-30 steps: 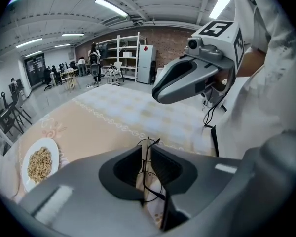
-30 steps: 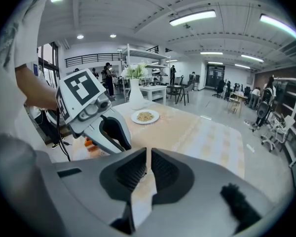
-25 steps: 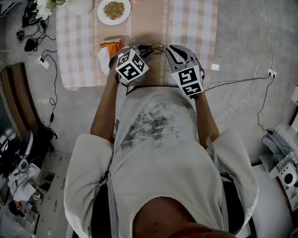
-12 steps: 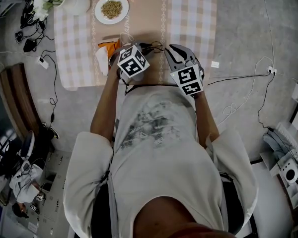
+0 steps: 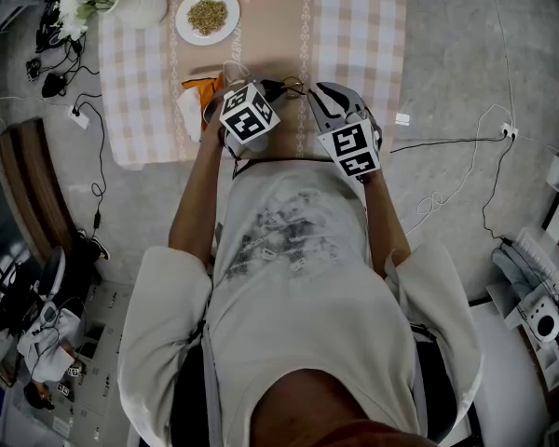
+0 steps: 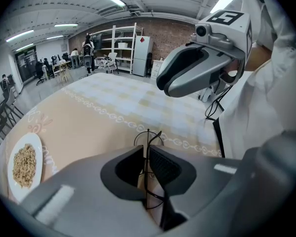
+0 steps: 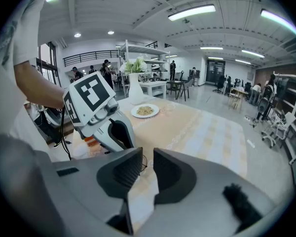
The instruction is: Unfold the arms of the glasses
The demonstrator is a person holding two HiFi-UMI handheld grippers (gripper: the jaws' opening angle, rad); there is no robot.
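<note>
Thin black wire glasses [image 6: 147, 143] stand edge-on between my left gripper's [image 6: 146, 154] jaws, which are shut on the frame. In the head view the glasses [image 5: 285, 88] sit above the table's near edge, between the left gripper [image 5: 264, 93] and the right gripper [image 5: 319, 99]. The right gripper [image 7: 147, 166] faces the left one at close range. Its jaws have just been opening and stand apart with only tablecloth showing in the gap. A bit of the glasses' wire [image 7: 141, 161] shows just past its left jaw tip.
A white plate of grains [image 5: 208, 14] and a white vase of flowers [image 5: 147, 6] stand at the far side of the checked tablecloth [image 5: 354, 26]. An orange packet [image 5: 201, 88] lies left of the left gripper. Cables trail on the floor [image 5: 456, 175] on both sides.
Both grippers keep almost the same places above the table's near edge; only the view has shifted slightly.
</note>
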